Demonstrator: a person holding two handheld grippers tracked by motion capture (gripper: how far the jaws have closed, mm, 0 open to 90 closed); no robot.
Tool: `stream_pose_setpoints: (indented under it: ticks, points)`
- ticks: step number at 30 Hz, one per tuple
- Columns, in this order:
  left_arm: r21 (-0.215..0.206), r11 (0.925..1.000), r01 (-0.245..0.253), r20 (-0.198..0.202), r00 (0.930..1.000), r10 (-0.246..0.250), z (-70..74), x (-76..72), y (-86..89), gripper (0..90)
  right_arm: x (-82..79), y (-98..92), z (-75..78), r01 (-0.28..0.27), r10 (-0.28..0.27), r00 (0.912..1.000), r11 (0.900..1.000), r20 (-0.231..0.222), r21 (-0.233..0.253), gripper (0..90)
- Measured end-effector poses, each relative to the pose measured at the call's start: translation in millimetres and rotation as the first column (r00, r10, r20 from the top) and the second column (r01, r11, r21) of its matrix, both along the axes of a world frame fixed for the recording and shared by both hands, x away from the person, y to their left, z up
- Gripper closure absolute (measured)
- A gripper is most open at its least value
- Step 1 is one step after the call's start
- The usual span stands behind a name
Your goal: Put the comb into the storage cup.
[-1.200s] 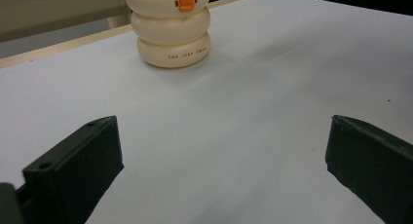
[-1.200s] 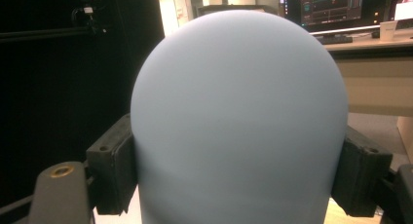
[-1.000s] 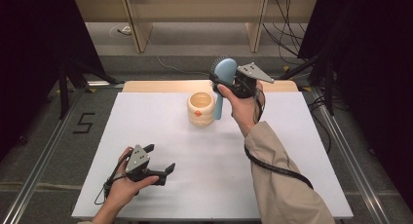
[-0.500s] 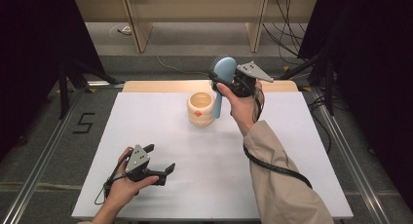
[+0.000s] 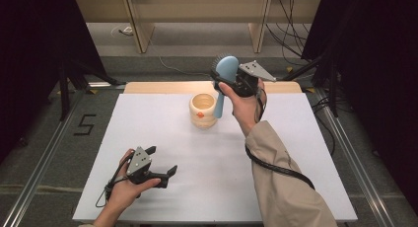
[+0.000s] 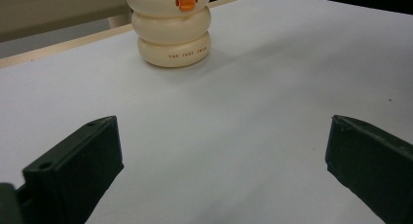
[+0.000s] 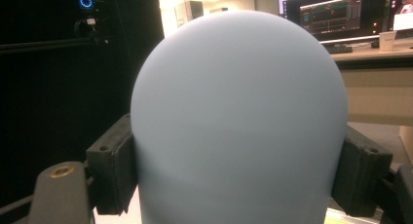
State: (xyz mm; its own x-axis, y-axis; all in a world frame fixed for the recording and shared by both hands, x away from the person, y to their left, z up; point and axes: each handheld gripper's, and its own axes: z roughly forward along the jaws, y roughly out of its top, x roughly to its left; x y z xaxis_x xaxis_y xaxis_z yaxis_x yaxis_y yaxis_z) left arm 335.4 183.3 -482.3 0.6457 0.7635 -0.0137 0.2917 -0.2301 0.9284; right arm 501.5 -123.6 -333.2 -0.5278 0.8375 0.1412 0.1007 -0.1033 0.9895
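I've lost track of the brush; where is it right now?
The blue hairbrush is clamped in the right hand-held gripper, held upright above the table's far edge in the high view, its handle hanging just right of the cream duck cup.

The scene is seen from above and behind the person in the high view, looking forward and down across the white table [image 5: 296, 153] to the shelving beyond. The left gripper view is taken low over the tabletop [image 6: 272, 87], along two wide-spread black jaws, facing the cream ringed cup [image 6: 171, 31], which is also seen near the table's far edge in the high view [image 5: 203, 110]. The right gripper view is held very close to the blue brush head [image 7: 238, 121], shared with the high view [image 5: 226, 71], facing monitors [image 7: 331, 14] on a desk.
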Motion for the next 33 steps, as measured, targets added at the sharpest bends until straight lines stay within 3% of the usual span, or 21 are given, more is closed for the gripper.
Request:
stream_pose_setpoints:
  ticks: [33]
  points:
    - [0.003, 1.0, 0.002, 0.003, 1.0, -0.002, 0.4, -0.7, 0.3, 0.0, 4.8, 6.4, 7.4, -0.003, 0.003, 0.9999, 1.0, 0.013, 0.0, 20.6]
